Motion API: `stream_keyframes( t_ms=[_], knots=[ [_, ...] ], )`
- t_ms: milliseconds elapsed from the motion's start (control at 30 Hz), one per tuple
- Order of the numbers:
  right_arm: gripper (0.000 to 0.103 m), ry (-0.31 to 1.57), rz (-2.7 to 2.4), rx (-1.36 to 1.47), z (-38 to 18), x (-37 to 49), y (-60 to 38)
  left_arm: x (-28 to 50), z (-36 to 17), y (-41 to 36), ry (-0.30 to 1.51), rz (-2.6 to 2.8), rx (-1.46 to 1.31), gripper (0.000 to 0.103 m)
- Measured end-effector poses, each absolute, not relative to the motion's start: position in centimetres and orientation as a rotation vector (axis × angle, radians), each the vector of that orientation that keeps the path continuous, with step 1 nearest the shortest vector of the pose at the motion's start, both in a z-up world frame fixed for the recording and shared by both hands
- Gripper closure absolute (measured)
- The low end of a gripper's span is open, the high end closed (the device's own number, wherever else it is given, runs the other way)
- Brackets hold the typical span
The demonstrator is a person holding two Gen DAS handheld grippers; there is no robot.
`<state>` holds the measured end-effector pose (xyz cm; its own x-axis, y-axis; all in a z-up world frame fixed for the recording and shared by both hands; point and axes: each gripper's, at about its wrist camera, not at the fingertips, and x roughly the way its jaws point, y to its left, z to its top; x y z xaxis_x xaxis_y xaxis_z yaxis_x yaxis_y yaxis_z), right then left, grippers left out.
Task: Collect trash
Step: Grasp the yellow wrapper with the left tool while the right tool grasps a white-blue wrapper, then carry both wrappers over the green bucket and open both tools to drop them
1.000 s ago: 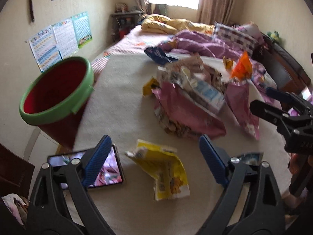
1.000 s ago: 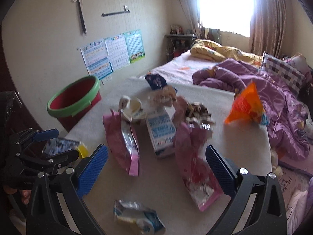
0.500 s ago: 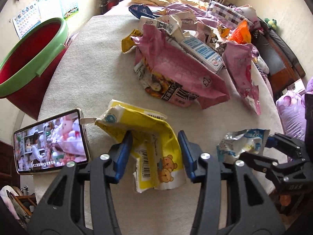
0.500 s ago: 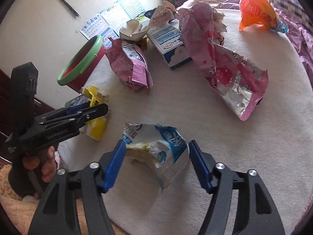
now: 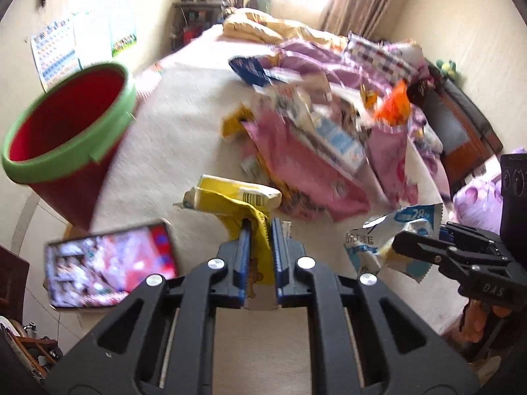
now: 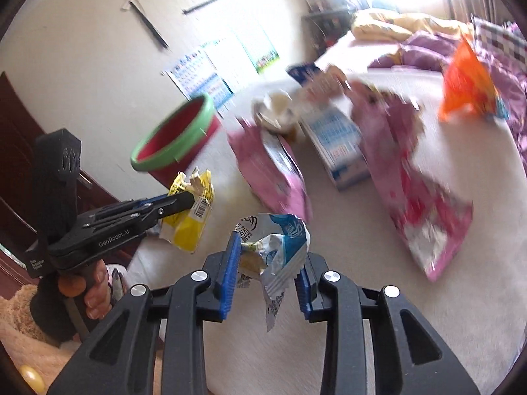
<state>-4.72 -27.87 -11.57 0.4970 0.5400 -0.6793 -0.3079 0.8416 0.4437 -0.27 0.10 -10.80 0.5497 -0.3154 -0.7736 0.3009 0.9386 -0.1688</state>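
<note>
My left gripper (image 5: pixel 260 230) is shut on a crumpled yellow wrapper (image 5: pixel 230 197) and holds it above the cream-covered table (image 5: pixel 184 138). It also shows in the right wrist view (image 6: pixel 189 227). My right gripper (image 6: pixel 268 253) is shut on a crumpled blue and white wrapper (image 6: pixel 280 240), lifted off the table; the same wrapper shows in the left wrist view (image 5: pixel 392 240). A red bucket with a green rim (image 5: pixel 66 135) stands off the table's left edge. A heap of pink, white and orange wrappers (image 5: pixel 313 151) lies mid-table.
A tablet with a lit screen (image 5: pixel 108 263) lies at the table's near left edge. A white and blue carton (image 6: pixel 339 144) and an orange bag (image 6: pixel 467 89) lie among the trash. A bed with purple bedding (image 5: pixel 329 59) is behind the table.
Both grippers have closed on their wrappers and lifted them off the table. The views have tilted up, so the bucket and room are back in sight.
</note>
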Motion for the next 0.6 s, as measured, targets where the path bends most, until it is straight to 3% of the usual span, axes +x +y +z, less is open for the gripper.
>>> stream_keyframes(
  t_ms=[600],
  knots=[
    [0.073,0.724,0.609,0.275,-4.9,3.2,-15.5,5.2,-2.9,15.6,0.674,-0.144,-0.075,0.091]
  ],
)
